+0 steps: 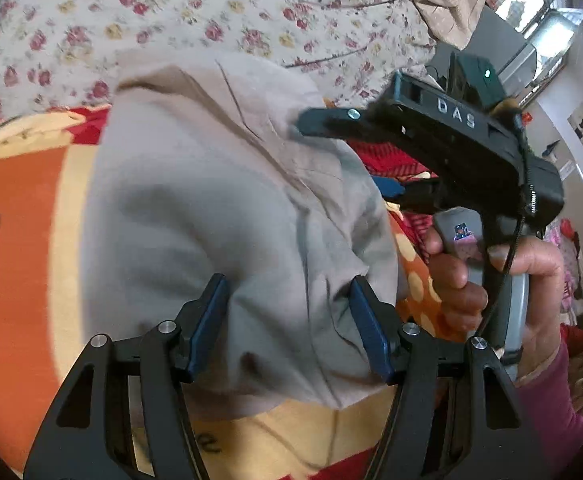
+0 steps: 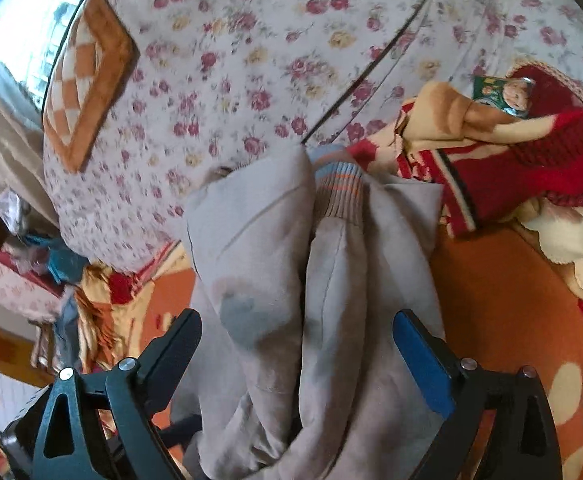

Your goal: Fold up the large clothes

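Now the left gripper stands released, its jaws wide over the grey garment, which lies bunched on the orange blanket. The right gripper is released too. A shallow bite may catch only one layer. Open blanket remains around the garment's edges.

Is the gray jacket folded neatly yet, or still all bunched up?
Still bunched up. The gray jacket lies in loose, rumpled folds on the orange blanket, its striped cuff poking out on top.
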Demonstrator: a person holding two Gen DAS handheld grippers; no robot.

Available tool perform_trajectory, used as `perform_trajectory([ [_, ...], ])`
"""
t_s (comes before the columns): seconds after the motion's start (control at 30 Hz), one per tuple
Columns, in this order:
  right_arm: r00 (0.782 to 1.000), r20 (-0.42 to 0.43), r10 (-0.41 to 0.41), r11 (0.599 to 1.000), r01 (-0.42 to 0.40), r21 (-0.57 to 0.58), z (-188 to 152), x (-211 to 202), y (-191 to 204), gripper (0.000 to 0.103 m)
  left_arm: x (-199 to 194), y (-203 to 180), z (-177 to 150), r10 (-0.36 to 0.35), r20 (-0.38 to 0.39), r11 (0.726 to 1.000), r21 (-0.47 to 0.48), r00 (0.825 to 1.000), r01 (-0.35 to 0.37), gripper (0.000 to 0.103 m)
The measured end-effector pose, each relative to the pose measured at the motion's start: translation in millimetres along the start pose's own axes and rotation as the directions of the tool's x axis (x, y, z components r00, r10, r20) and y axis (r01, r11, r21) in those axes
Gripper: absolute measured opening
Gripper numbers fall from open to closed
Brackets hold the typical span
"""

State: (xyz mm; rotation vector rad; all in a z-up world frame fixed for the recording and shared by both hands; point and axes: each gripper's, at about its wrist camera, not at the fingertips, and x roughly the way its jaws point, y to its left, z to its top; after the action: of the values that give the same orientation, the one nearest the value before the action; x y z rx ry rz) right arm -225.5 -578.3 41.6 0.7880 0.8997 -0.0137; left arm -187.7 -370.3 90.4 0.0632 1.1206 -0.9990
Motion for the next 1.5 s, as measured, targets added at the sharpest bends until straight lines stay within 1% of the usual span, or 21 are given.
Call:
perform_trajectory([
  [0.23, 0.996, 0.049, -0.075, 0.993, 0.079, -0.085, 1, -21, 11, 0.095, 9, -2, 4, 0.0, 0.02, 0.999, -0.043, 1.0, 0.0, 0.062],
  [0.37, 0.999, 0.007, -0.043, 0.993, 0.043, -0.112, -12, -32, 10, 0.095, -6, -6, 1, -0.003, 0.005, 1.0, -0.007, 1.0, 0.003, 0.062],
  [0.47, 0.999, -0.034, 0.011, 0.995, -0.014, -0.1, -21, -31, 10, 0.095, -23, -2, 0, 0.07, 0.029, 0.997, 0.024, 0.997, -0.071, 0.062],
  [0.63, 0.985, -0.085, 0.149, 0.988, -0.153, -0.033, -32, -30, 10, 0.095, -46, 31, -7, 0.217, 0.083, 0.976, -0.025, 0.973, -0.215, 0.062],
  [0.67, 0.983, -0.101, 0.153, 0.987, -0.157, -0.023, -35, -25, 10, 0.095, -46, 37, -10, 0.229, 0.078, 0.973, -0.042, 0.97, -0.226, 0.062],
  [0.73, 0.987, -0.122, 0.108, 0.994, -0.111, -0.023, -41, -11, 11, 0.095, -38, 50, -15, 0.256, 0.051, 0.964, -0.083, 0.965, -0.251, 0.062],
  [0.77, 0.987, -0.126, 0.097, 0.994, -0.102, -0.032, -43, -7, 13, 0.088, -34, 53, -17, 0.254, 0.043, 0.964, -0.096, 0.966, -0.249, 0.062],
  [0.8, 0.988, -0.128, 0.084, 0.994, -0.092, -0.061, -47, 0, 18, 0.073, -30, 56, -17, 0.248, 0.036, 0.964, -0.105, 0.968, -0.243, 0.062],
  [0.83, 0.991, -0.125, 0.055, 0.993, -0.067, -0.098, -49, 4, 23, 0.066, -28, 57, -18, 0.247, 0.03, 0.964, -0.108, 0.968, -0.243, 0.062],
  [0.87, 0.994, -0.108, -0.003, 0.988, -0.014, -0.152, -52, 7, 29, 0.047, -25, 55, -17, 0.254, 0.028, 0.962, -0.105, 0.967, -0.25, 0.062],
  [0.9, 0.995, -0.086, -0.045, 0.981, 0.028, -0.194, -55, 6, 34, 0.034, -24, 53, -14, 0.26, 0.028, 0.961, -0.101, 0.965, -0.256, 0.062],
  [1.0, 0.996, 0.003, -0.088, 0.96, 0.085, -0.266, -51, -17, 41, 0.016, -30, 48, -4, 0.239, 0.06, 0.967, -0.1, 0.969, -0.232, 0.062],
  [1.07, 0.988, 0.071, -0.139, 0.945, 0.154, -0.29, -47, -37, 36, 0.014, -32, 43, 1, 0.23, 0.089, 0.97, -0.102, 0.969, -0.221, 0.063],
  [1.13, 0.973, 0.081, -0.214, 0.93, 0.229, -0.288, -46, -33, 23, 0.014, -18, 37, 3, 0.241, 0.076, 0.969, -0.076, 0.968, -0.235, 0.068],
  [1.2, 0.952, 0.039, -0.305, 0.912, 0.303, -0.275, -49, -13, 8, 0.013, 3, 35, 2, 0.288, 0.036, 0.957, -0.04, 0.957, -0.287, 0.068],
  [1.27, 0.951, 0.03, -0.307, 0.915, 0.304, -0.265, -48, -12, 5, 0.013, 6, 30, -2, 0.324, 0.055, 0.946, -0.027, 0.944, -0.323, 0.069],
  [1.33, 0.959, 0.045, -0.279, 0.927, 0.281, -0.249, -44, -23, 9, 0.014, 6, 28, -3, 0.329, 0.056, 0.944, -0.016, 0.943, -0.329, 0.069],
  [1.37, 0.963, 0.059, -0.262, 0.935, 0.268, -0.232, -41, -29, 9, 0.018, 6, 29, -2, 0.328, 0.051, 0.945, -0.014, 0.943, -0.328, 0.069],
  [1.43, 0.968, 0.1, -0.231, 0.95, 0.247, -0.194, -35, -38, 8, 0.038, 7, 32, 0, 0.318, 0.041, 0.948, -0.022, 0.947, -0.317, 0.069],
  [1.47, 0.968, 0.122, -0.218, 0.954, 0.237, -0.181, -32, -40, 9, 0.057, 6, 34, 2, 0.311, 0.035, 0.95, -0.027, 0.95, -0.31, 0.069],
  [1.5, 0.97, 0.137, -0.203, 0.959, 0.225, -0.173, -27, -39, 9, 0.067, 5, 34, 4, 0.306, 0.032, 0.952, -0.03, 0.952, -0.305, 0.069],
])
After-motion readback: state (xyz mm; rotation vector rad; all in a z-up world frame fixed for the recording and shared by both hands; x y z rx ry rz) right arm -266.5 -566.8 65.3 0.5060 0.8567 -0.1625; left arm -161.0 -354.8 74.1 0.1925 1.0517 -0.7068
